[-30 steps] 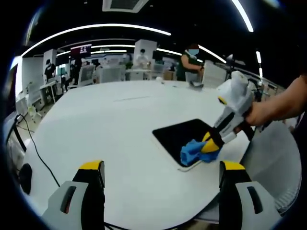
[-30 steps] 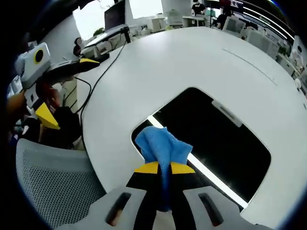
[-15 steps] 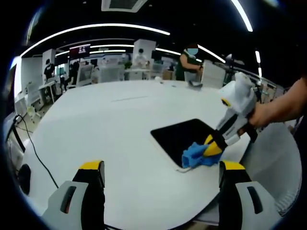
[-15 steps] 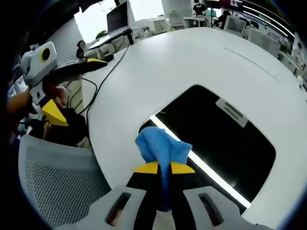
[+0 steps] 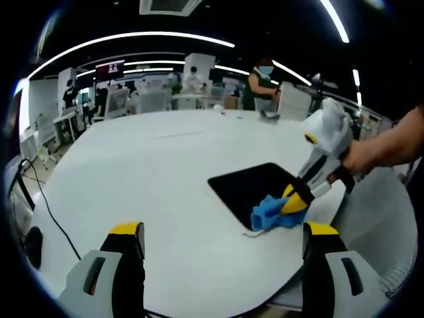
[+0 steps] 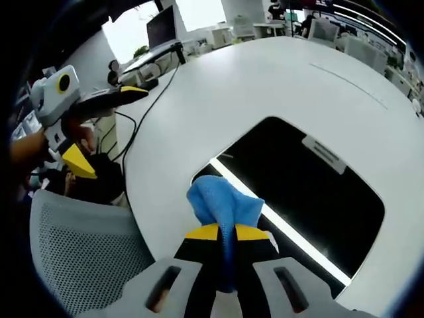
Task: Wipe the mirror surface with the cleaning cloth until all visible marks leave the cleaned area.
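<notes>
**Blue cloth on the near corner of the mirror**

One mirror [image 6: 301,192] lies flat on the white round surface [image 6: 265,86], near the edge closest to the person. It is a dark rectangle with rounded corners; its glass looks almost black and reflects a bright strip of ceiling light running across its near part. A small pale tab sits on its far side. I cannot tell from these views whether any marks remain on the glass.

One cleaning cloth [image 6: 222,205], bright blue and bunched into a soft wad, is clenched between the yellow-tipped jaws of the right tool [image 6: 226,233]. The cloth presses on the mirror's near corner, next to the surface's edge. In the left gripper view the same right tool [image 5: 291,201] reaches in from the right, held by a hand [image 5: 358,158], with the cloth [image 5: 268,213] at the mirror's [image 5: 255,189] corner nearest the edge.

The left tool [image 5: 222,238] hangs above the surface, well apart from the mirror, its two jaws spread wide and grasping nothing. In the right gripper view it [image 6: 99,129] shows at the left, beyond the surface's edge.

One grey mesh chair [image 6: 79,245] stands beside the surface's near edge. One black cable [image 5: 50,212] trails over the surface's left side.
</notes>
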Tool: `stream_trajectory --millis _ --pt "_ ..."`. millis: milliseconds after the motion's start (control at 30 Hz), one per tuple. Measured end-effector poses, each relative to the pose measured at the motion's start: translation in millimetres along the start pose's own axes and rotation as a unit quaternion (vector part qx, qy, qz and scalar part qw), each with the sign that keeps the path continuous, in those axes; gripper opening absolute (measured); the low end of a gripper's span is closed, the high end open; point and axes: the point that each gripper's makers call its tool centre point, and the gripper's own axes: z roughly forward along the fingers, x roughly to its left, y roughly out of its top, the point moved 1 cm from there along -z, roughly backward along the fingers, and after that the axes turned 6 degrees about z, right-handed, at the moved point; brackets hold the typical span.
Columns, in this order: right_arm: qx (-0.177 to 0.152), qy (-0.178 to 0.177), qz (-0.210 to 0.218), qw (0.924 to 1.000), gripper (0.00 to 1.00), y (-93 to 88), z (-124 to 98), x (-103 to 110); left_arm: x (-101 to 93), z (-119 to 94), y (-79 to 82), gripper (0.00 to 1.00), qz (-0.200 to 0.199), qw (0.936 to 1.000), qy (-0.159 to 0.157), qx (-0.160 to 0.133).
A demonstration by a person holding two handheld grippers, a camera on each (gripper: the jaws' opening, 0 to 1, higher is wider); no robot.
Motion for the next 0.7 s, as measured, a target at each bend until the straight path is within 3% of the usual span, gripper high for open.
stream_trajectory --millis 700 --pt "0.0 -0.004 0.008 1.0 0.01 -8.6 -7.3 -8.4 -3.6 4.0 3.0 1.0 0.004 1.0 -0.004 0.0"
